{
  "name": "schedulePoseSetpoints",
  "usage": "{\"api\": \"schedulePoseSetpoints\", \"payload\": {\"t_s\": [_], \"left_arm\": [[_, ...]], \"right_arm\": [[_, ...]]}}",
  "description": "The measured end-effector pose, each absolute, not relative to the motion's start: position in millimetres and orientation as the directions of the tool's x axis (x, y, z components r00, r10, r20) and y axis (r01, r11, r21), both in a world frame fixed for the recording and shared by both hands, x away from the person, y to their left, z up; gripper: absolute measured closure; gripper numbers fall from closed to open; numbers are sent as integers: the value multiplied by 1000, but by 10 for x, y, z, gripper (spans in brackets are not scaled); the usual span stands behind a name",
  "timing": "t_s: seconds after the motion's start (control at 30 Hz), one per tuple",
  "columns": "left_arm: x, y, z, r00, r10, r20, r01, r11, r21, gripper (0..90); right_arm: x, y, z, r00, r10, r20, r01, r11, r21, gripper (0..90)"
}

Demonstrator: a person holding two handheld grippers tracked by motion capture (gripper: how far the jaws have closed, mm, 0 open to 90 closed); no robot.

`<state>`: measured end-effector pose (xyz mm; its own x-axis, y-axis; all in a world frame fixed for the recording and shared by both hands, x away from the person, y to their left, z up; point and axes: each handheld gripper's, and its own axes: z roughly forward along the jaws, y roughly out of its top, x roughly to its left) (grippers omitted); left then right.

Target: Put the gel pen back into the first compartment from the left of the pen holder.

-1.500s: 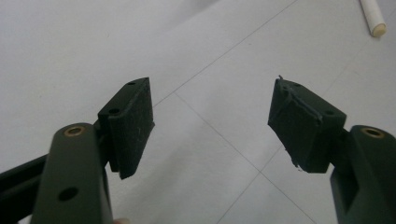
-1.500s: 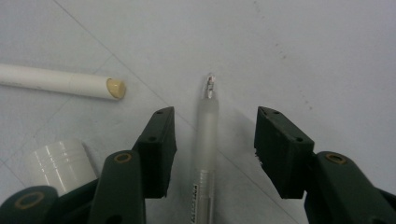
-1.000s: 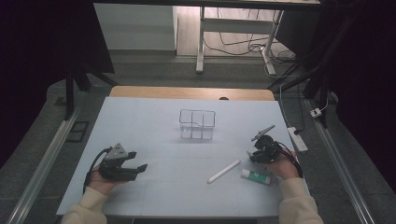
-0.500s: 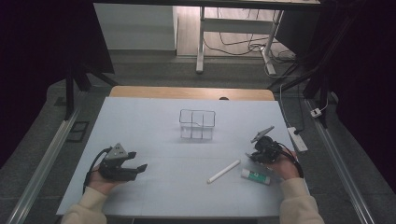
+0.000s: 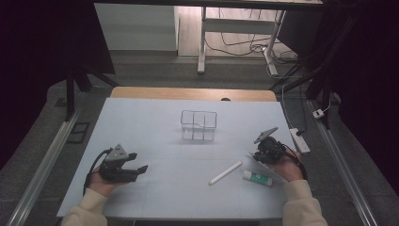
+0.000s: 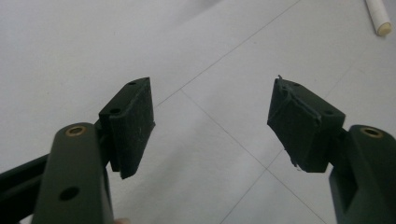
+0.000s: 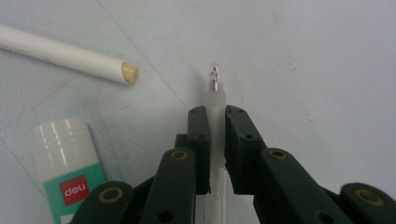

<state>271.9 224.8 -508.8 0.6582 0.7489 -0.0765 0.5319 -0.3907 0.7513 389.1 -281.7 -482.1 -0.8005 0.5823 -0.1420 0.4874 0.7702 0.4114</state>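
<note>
A: Your right gripper (image 7: 214, 140) pinches a clear pen (image 7: 215, 100) low over the table, beside the glue stick (image 7: 67, 165) and white tube (image 7: 60, 52). Lift straight, then carry it to the wire basket (image 5: 199, 125).

B: The left gripper (image 6: 212, 123) gapes wide, holding nothing. Is the pen's rear hidden?

A: Yes, behind your 2 jaws.

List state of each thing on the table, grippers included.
left gripper: open, holds nothing, over bare table.
right gripper: shut on the pen.
pen: clamped between the jaws, tip pointing out past them.
glue stick: lying flat, cap on.
white tube: lying flat, untouched.
clear divided organizer: upright; looks empty.
</note>
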Motion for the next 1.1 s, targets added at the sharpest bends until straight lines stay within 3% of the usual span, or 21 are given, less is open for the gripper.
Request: {"api": "schedulePoseSetpoints", "payload": {"t_s": [0.6, 1.1], "left_arm": [[2720, 2254, -5088, 657, 750, -78, 534, -389, 751, 315], [2720, 2252, -5089, 656, 751, -77, 534, -390, 750, 314]], "right_arm": [[3813, -2926, -4507, -739, 653, -168, 445, 660, 605, 802], [3745, -2927, -4336, -718, 684, -128, 380, 540, 751, 801]]}}
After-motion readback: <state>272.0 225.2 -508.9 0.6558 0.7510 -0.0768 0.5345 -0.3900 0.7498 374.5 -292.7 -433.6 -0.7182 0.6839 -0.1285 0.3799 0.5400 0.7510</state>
